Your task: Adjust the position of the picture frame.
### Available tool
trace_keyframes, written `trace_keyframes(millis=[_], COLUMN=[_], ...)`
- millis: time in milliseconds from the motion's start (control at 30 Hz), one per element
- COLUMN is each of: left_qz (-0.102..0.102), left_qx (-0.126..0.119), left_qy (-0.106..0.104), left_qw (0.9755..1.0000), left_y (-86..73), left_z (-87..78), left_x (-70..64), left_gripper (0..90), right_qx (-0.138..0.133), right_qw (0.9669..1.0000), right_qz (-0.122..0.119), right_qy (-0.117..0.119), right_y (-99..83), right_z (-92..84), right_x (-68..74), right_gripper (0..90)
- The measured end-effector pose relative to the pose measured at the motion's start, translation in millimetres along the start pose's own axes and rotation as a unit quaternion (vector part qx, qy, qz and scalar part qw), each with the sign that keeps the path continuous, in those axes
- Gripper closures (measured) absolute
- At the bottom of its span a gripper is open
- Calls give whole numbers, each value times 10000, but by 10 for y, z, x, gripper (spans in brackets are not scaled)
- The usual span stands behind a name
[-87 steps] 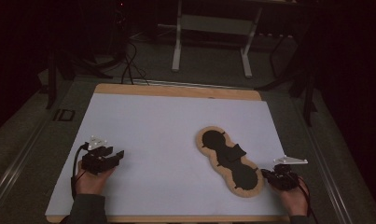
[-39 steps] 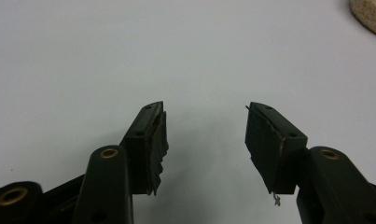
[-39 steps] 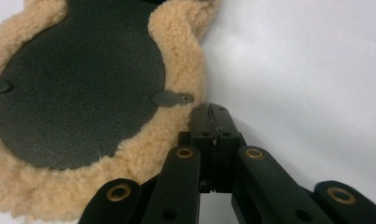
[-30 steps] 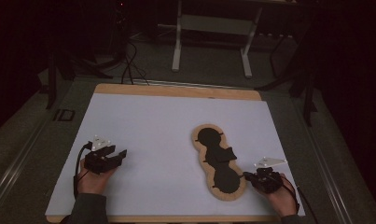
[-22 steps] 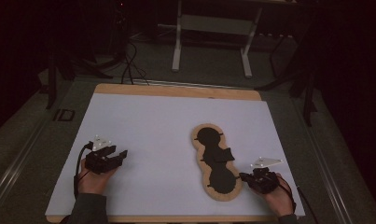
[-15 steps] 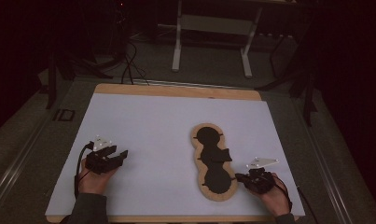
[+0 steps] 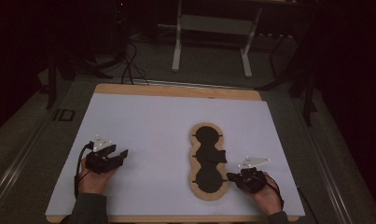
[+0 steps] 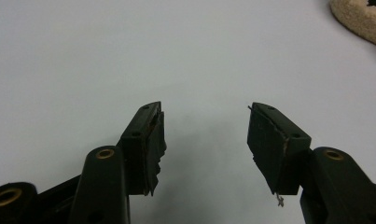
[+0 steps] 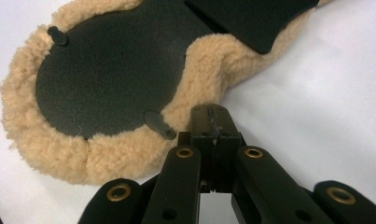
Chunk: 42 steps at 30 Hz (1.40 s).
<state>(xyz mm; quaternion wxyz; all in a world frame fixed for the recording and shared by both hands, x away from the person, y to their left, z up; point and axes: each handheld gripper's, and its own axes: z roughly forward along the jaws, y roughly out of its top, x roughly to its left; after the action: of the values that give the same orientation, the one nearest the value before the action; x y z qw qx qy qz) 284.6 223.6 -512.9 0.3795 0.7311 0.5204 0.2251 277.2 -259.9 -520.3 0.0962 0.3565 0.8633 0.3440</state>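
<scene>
Here the fleece-edged pad (image 7: 207, 161), tan with a black centre, lies lengthwise on the white sheet (image 7: 143, 126) covering the desk (image 7: 176, 90), right of middle. The right hand-held gripper (image 7: 232, 177), jaws clenched on nothing, has its tip against the pad's near right edge, apparently touching the fleece. The left hand-held gripper (image 7: 120, 156) rests well apart, jaws spread, having just widened slightly, with bare sheet between them.

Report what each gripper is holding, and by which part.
Nothing is held. The left gripper stands open over the bare white sheet. The right gripper is shut on nothing, its tips against the fleece edge of the sheepskin pad.
</scene>
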Motion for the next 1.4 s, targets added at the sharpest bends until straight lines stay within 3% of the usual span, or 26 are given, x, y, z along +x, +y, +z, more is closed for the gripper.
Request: trace_keyframes(millis=[900,1400], left_qz=[38,76], left_qx=[-14,-14], left_qy=[-199,-273], left_qw=[9998,9996], left_y=[7,10], left_z=[3,6], left_x=[-21,-29], left_gripper=[514,534], right_qx=[-81,-175], right_qw=[9994,9993], right_qz=[-68,-169], right_qy=[315,270], right_y=[241,389], right_z=[253,350], right_x=[278,393], right_gripper=[900,900])
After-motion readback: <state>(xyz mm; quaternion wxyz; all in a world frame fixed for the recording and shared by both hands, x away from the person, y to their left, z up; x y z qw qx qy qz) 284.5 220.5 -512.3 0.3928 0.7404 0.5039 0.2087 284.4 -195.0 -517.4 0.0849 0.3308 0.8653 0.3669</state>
